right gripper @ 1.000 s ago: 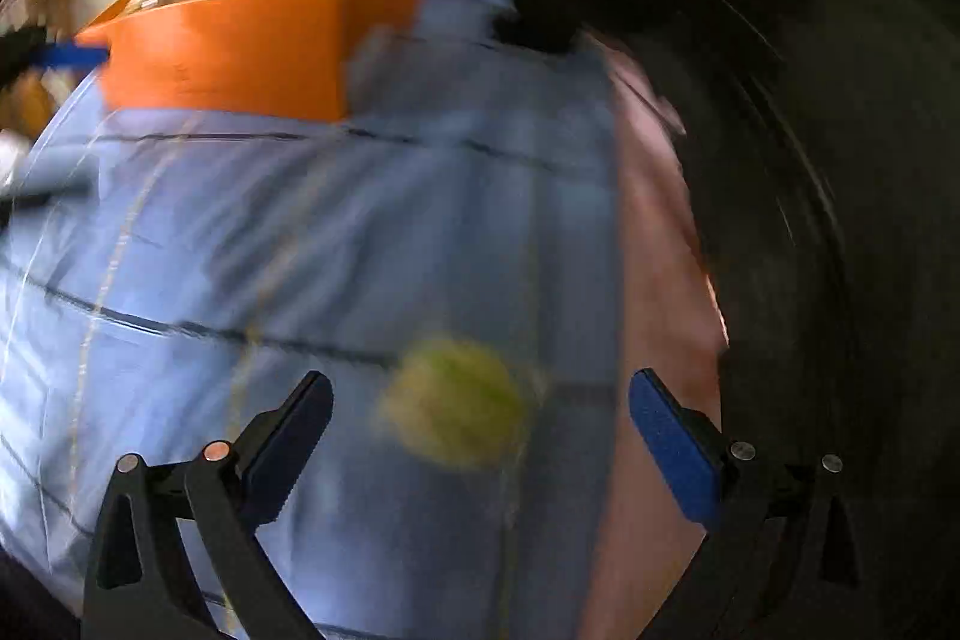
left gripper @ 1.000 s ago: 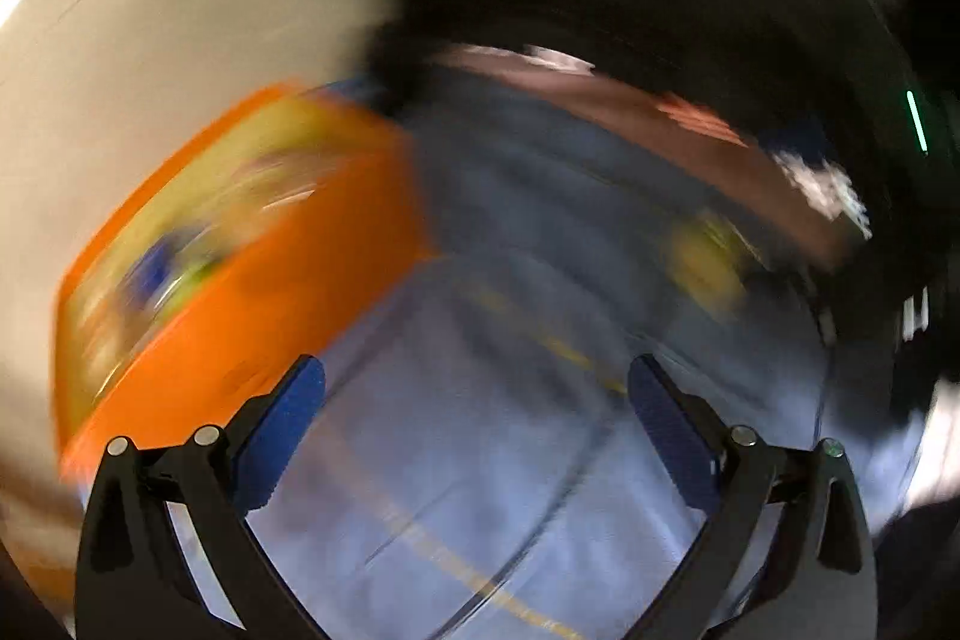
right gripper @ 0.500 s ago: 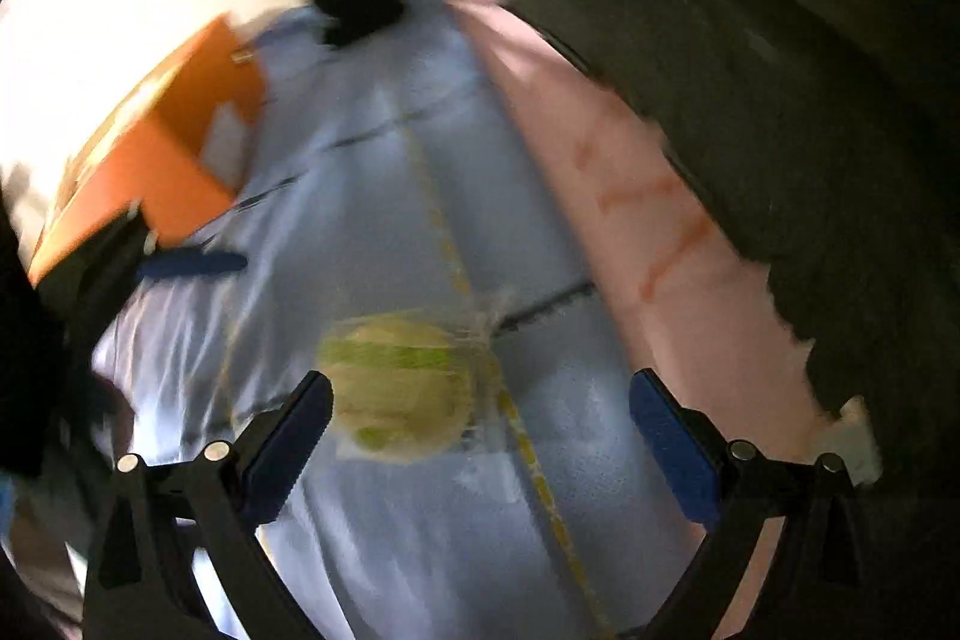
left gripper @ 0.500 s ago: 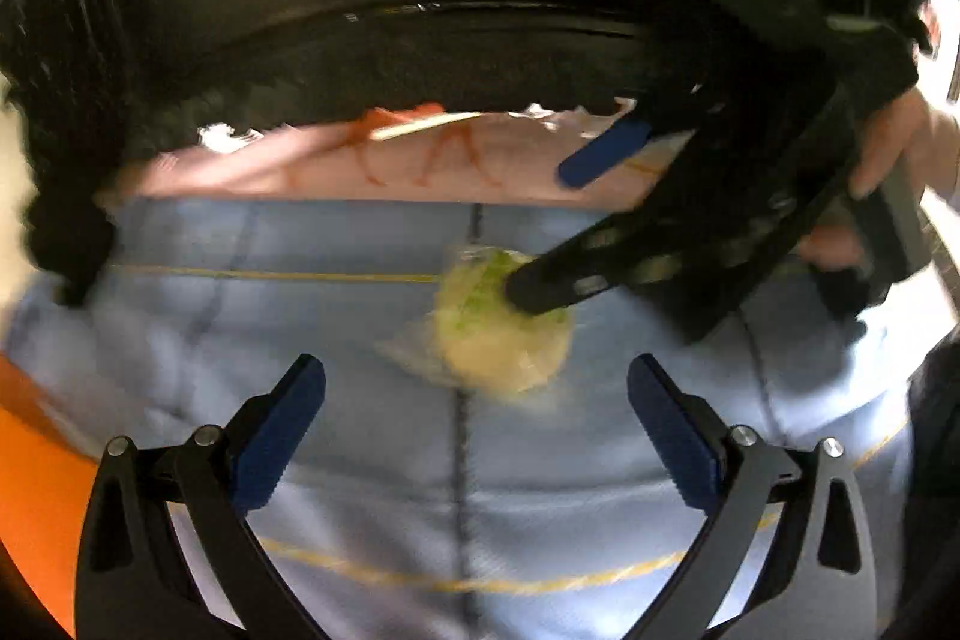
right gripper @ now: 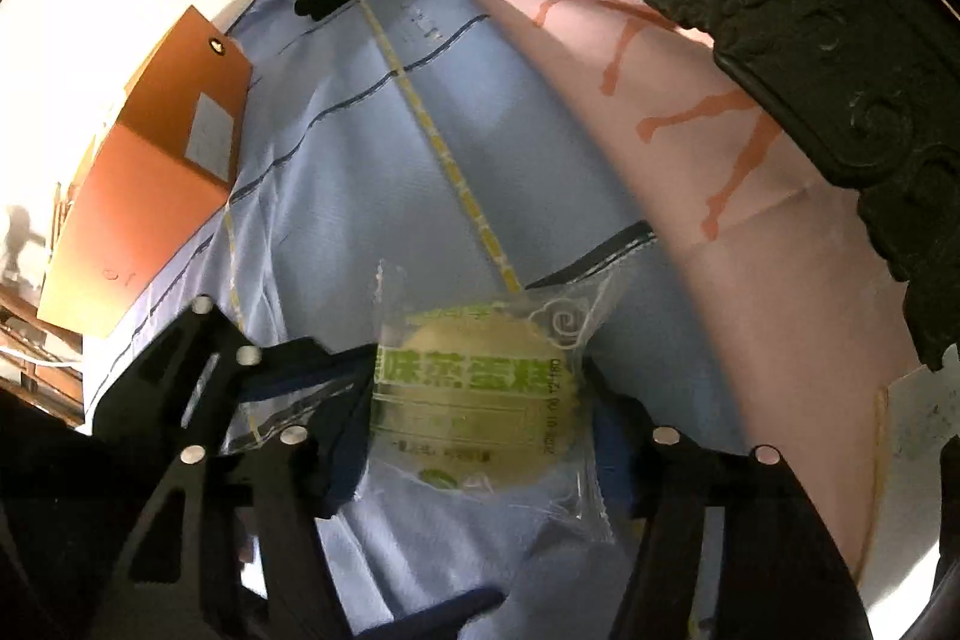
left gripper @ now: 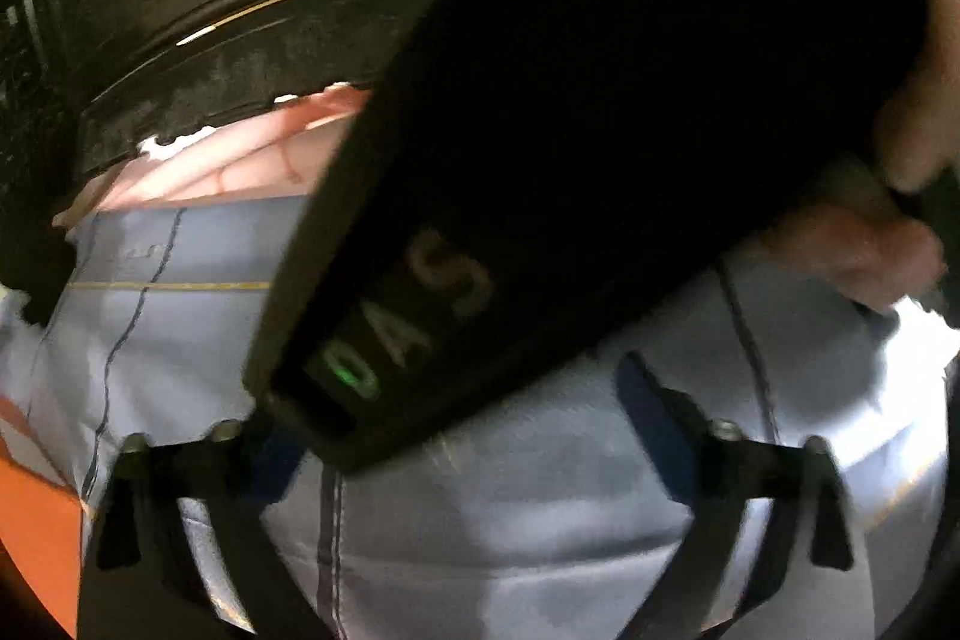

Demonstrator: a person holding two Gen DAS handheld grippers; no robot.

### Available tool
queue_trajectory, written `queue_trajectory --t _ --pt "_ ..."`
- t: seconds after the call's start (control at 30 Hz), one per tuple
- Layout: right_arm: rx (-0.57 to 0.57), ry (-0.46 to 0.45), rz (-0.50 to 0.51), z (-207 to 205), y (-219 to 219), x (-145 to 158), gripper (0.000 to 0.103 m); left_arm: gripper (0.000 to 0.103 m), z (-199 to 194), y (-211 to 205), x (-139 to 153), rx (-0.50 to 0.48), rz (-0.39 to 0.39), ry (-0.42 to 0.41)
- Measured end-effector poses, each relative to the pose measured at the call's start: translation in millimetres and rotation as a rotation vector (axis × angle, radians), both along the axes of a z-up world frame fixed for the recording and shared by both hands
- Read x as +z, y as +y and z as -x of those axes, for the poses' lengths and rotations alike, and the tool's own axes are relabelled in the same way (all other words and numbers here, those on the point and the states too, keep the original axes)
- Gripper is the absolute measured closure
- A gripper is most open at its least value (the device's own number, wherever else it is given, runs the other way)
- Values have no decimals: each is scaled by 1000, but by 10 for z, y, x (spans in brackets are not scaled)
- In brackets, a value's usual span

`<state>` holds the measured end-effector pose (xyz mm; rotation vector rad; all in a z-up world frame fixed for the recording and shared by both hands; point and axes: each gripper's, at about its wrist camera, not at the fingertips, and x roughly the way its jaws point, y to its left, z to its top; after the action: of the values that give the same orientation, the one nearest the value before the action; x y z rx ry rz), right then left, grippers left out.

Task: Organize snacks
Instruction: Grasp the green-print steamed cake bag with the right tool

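Right gripper (right gripper: 480, 418), open wide half a second ago, now has its fingers closed against the wrapped cake (right gripper: 474, 400), lower centre, on the blue cloth (right gripper: 360, 172). Left gripper (left gripper: 456, 436) stays open, empty, view mostly blocked. Pick looks secured; orange box (right gripper: 144, 184) upper left likely destination.

1 wrapped cake (right gripper: 477, 400) shows at 6 o'clock in the right wrist view, 1 orange box (right gripper: 147, 172) at 9 o'clock, 1 blue cloth (right gripper: 360, 148) at centre, 1 pink cloth (right gripper: 690, 112) at 2 o'clock. 2 grippers appear: the right (right gripper: 480, 412) and the left (left gripper: 456, 436).
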<state>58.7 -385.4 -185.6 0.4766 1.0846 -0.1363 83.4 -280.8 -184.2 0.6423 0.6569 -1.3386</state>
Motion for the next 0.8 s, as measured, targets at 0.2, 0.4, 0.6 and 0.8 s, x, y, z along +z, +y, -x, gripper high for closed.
queue_trajectory --t 0.2,0.4,0.6,0.8 --pt "-91 23 -112 61 -126 -38 43 47 81 35 31 136 12 -69" --pt "-79 43 -248 44 -101 -50 43 4 345 74 31 181 8 -292" --pt "-85 64 -169 46 -62 -3 43 38 438 154 5 163 -30 -241" --pt "-62 56 -184 55 -54 114 43 53 464 308 75 211 -31 -208"
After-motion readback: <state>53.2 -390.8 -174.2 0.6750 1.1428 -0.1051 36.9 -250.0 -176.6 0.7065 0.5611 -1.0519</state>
